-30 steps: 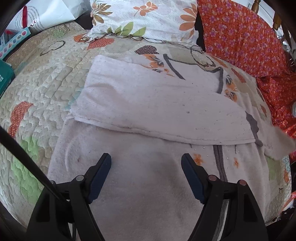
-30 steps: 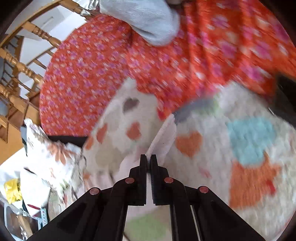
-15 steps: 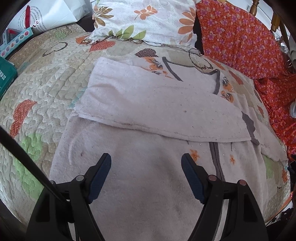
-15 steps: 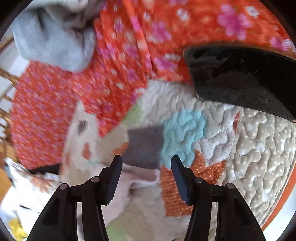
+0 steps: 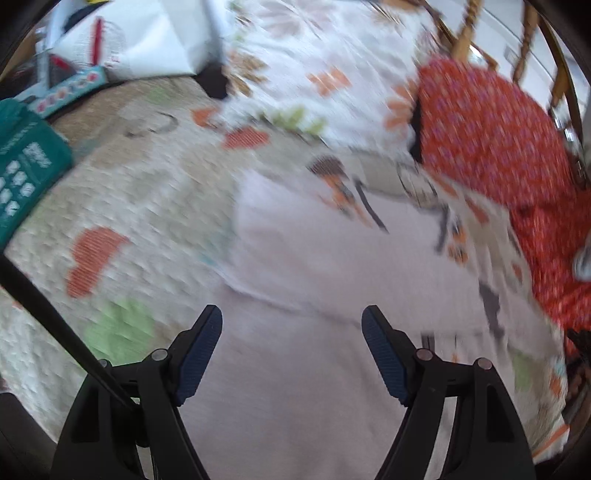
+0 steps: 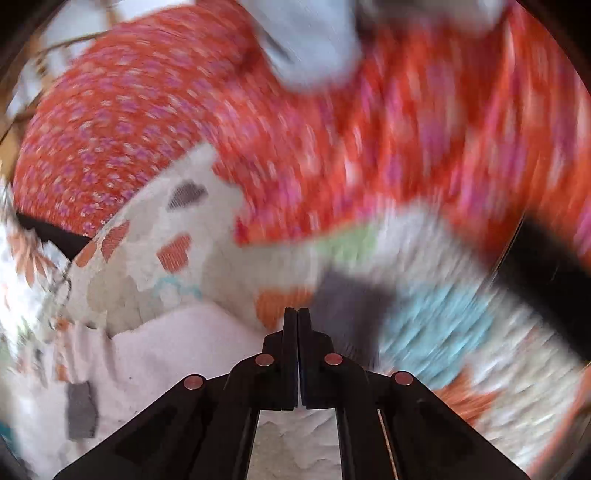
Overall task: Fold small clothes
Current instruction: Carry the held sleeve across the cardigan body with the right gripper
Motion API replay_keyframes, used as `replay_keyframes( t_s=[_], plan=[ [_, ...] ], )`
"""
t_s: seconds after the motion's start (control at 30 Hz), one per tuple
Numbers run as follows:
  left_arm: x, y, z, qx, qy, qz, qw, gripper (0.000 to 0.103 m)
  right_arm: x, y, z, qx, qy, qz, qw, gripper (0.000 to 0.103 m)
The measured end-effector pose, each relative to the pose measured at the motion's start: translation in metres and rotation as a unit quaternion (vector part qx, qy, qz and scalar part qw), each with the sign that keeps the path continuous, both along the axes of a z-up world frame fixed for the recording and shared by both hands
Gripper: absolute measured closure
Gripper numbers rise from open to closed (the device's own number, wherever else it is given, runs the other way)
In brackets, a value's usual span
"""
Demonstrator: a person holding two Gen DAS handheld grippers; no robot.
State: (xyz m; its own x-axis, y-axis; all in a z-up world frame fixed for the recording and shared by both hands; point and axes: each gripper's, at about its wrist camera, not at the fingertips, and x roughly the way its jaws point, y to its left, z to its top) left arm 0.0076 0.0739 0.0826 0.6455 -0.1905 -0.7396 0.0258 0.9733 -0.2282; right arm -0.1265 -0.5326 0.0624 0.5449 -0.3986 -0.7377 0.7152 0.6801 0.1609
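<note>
- Mid-fold, and both views are smeared with motion! The pale pink knitted garment point(image 5: 317, 280) lies spread on the patchwork quilted bedspread point(image 5: 122, 206), filling the centre and bottom of the left wrist view, with one flap already laid across it.
- The left gripper point(image 5: 291, 354) hangs over the garment's near part at the bottom of the frame, its blue pads point(image 5: 199, 354) spread wide and nothing between them: released.
- In the right wrist view the right gripper point(image 6: 297, 354) sits at bottom centre, jaws clenched tight together. Whether a thin edge of cloth is caught there I cannot tell; the garment's corner point(image 6: 177, 343) lies at lower left, just beside the tips.
- By my reading, the step in hand is the side fold. Next, the right gripper needs a sure hold on that edge, and the left a grip on the near hem, so the cloth carries over evenly.
- Against half a second ago: the right jaws stood apart then, over the grey and blue patches, and now they are snapped shut.
- The left view has pulled back; the teal printed box point(image 5: 26, 177) at the left edge and the orange-red flowered cushion point(image 5: 491, 147) at upper right show more fully, and the wooden chair rails point(image 5: 465, 29) have come in at the top.
</note>
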Motion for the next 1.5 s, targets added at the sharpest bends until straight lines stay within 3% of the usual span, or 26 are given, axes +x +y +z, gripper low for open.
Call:
replay_keyframes(
  t_s=[0.1, 0.2, 0.3, 0.33, 0.37, 0.4, 0.43, 0.53, 0.6, 0.8, 0.97, 1.03, 1.1, 1.13, 1.2, 1.3, 1.5],
  plan=[
    [0.009, 0.033, 0.021, -0.013, -0.015, 0.044, 0.9988, 0.025, -0.012, -0.001, 0.057, -0.071, -0.016, -0.031, 0.997, 0.102],
    [0.013, 0.058, 0.032, -0.032, -0.026, 0.077, 0.9962, 0.022, -0.018, -0.006, 0.116, -0.112, -0.047, -0.057, 0.991, 0.102],
    [0.015, 0.073, 0.034, -0.045, -0.035, 0.102, 0.9932, 0.022, -0.016, -0.009, 0.145, -0.066, -0.077, -0.032, 0.994, 0.098],
    [0.013, 0.076, 0.032, -0.05, -0.036, 0.106, 0.9925, 0.021, -0.012, -0.014, 0.143, -0.024, -0.077, -0.012, 0.997, 0.09],
    [0.012, 0.078, 0.029, -0.054, -0.034, 0.108, 0.9921, 0.021, -0.006, -0.02, 0.132, 0.021, -0.064, 0.003, 0.998, 0.062],
    [0.012, 0.078, 0.025, -0.057, -0.029, 0.107, 0.9922, 0.02, -0.005, -0.025, 0.114, 0.063, -0.045, 0.004, 0.997, 0.041],
    [0.011, 0.078, 0.021, -0.059, -0.023, 0.104, 0.9926, 0.02, -0.01, -0.028, 0.094, 0.095, -0.034, -0.011, 0.995, 0.04],
    [0.015, 0.072, 0.009, -0.055, -0.005, 0.091, 0.9943, 0.02, -0.033, -0.035, 0.034, 0.189, -0.042, -0.046, 0.98, 0.04],
    [0.016, 0.07, 0.005, -0.048, -0.002, 0.087, 0.995, 0.02, -0.043, -0.036, 0.001, 0.222, -0.031, -0.063, 0.973, 0.04],
    [0.018, 0.061, -0.006, -0.053, 0.016, 0.076, 0.9956, 0.02, -0.062, -0.059, -0.04, 0.203, -0.026, -0.112, 0.972, 0.04],
    [0.018, 0.046, -0.017, -0.021, 0.023, 0.06, 0.9977, 0.02, -0.046, -0.075, -0.054, 0.183, -0.027, -0.092, 0.978, 0.041],
    [0.019, 0.042, -0.022, -0.014, 0.03, 0.056, 0.9979, 0.02, -0.03, -0.071, -0.056, 0.17, -0.025, -0.066, 0.983, 0.052],
    [0.021, 0.039, -0.027, -0.012, 0.038, 0.055, 0.9977, 0.02, -0.013, -0.068, -0.061, 0.172, -0.012, -0.04, 0.984, 0.085],
    [0.022, 0.038, -0.028, -0.012, 0.041, 0.056, 0.9975, 0.02, -0.005, -0.065, -0.062, 0.158, 0.008, -0.035, 0.987, 0.092],
    [0.022, 0.037, -0.028, -0.015, 0.042, 0.055, 0.9975, 0.02, 0.0, -0.059, -0.058, 0.128, 0.032, -0.03, 0.991, 0.093],
    [0.022, 0.038, -0.022, -0.016, 0.03, 0.057, 0.9978, 0.02, -0.001, -0.054, -0.035, 0.087, 0.03, -0.035, 0.995, 0.093],
    [0.021, 0.063, -0.006, -0.047, 0.012, 0.087, 0.995, 0.02, -0.016, -0.064, 0.065, -0.016, -0.003, -0.085, 0.996, 0.094]
  ],
)
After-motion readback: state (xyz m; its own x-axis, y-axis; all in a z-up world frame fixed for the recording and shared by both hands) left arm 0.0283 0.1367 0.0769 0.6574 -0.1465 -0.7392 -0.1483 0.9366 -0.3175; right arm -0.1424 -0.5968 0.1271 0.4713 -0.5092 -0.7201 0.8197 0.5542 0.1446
